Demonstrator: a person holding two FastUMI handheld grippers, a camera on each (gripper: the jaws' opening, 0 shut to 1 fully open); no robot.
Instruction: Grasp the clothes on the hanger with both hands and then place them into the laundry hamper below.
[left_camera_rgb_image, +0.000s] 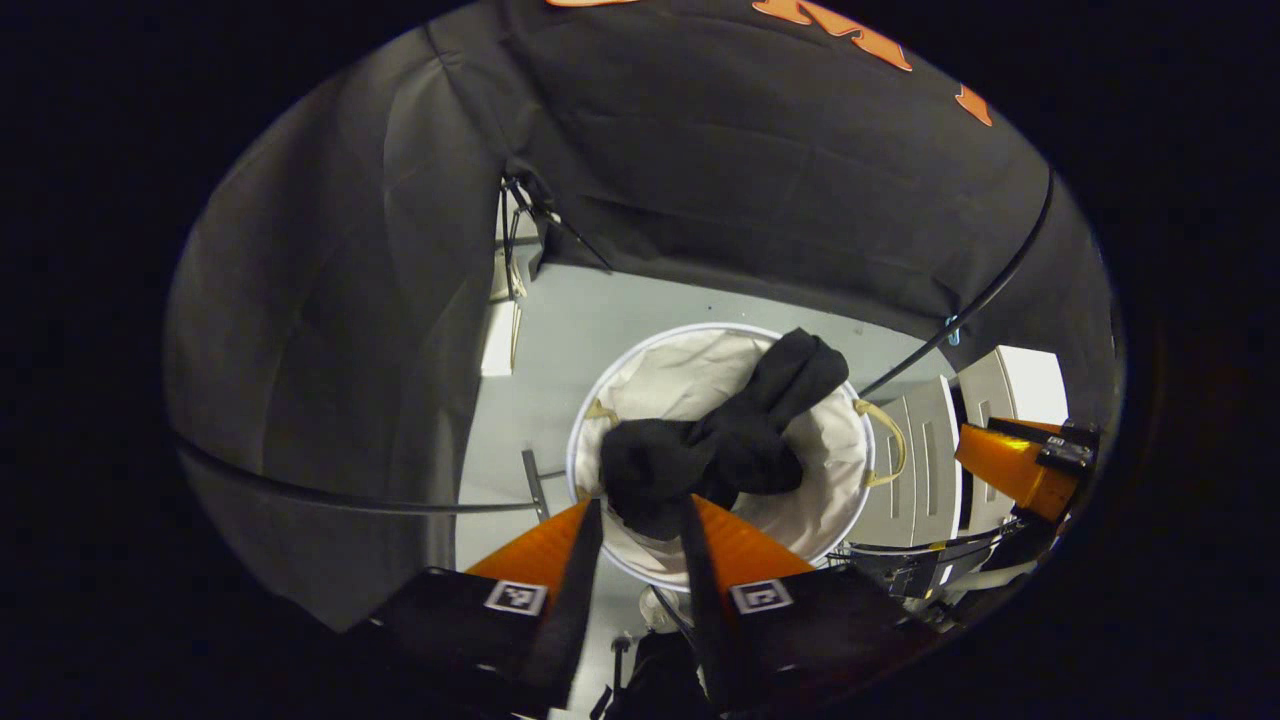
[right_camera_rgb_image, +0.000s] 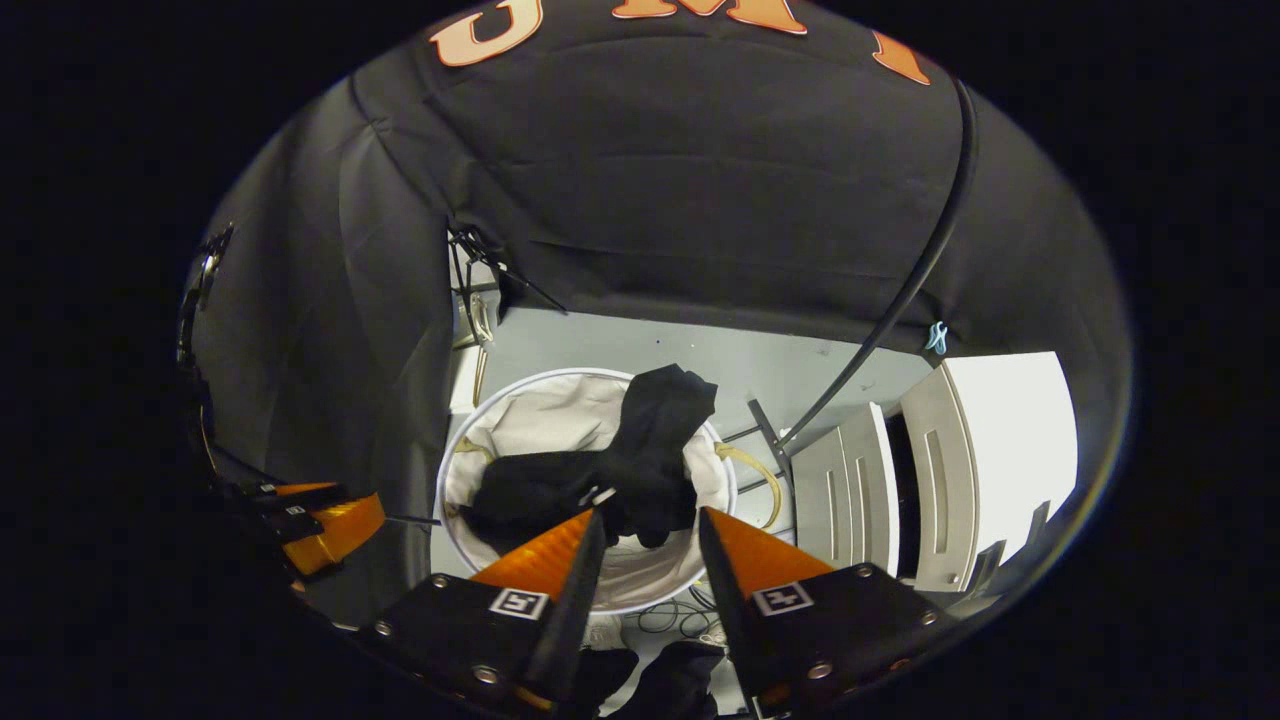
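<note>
The black clothes (left_camera_rgb_image: 720, 440) lie bunched in the round white laundry hamper (left_camera_rgb_image: 680, 375), one end draped over its far rim. In the left gripper view my left gripper (left_camera_rgb_image: 642, 500) hangs above the hamper's near rim, open, holding nothing; the clothes show through the gap, lower down. My right gripper (left_camera_rgb_image: 1010, 465) appears at the right edge. In the right gripper view the clothes (right_camera_rgb_image: 650, 440) rest in the hamper (right_camera_rgb_image: 540, 415), and my right gripper (right_camera_rgb_image: 651, 511) stands open above its near side, empty. The left gripper (right_camera_rgb_image: 330, 530) sits at the left.
The hamper stands on a grey floor (left_camera_rgb_image: 600, 330) and has beige loop handles (left_camera_rgb_image: 890, 440). A white drawer unit (right_camera_rgb_image: 900, 480) stands close to its right. A thin black rod (right_camera_rgb_image: 900, 290) curves overhead. Cables (right_camera_rgb_image: 670, 615) lie on the floor near the hamper.
</note>
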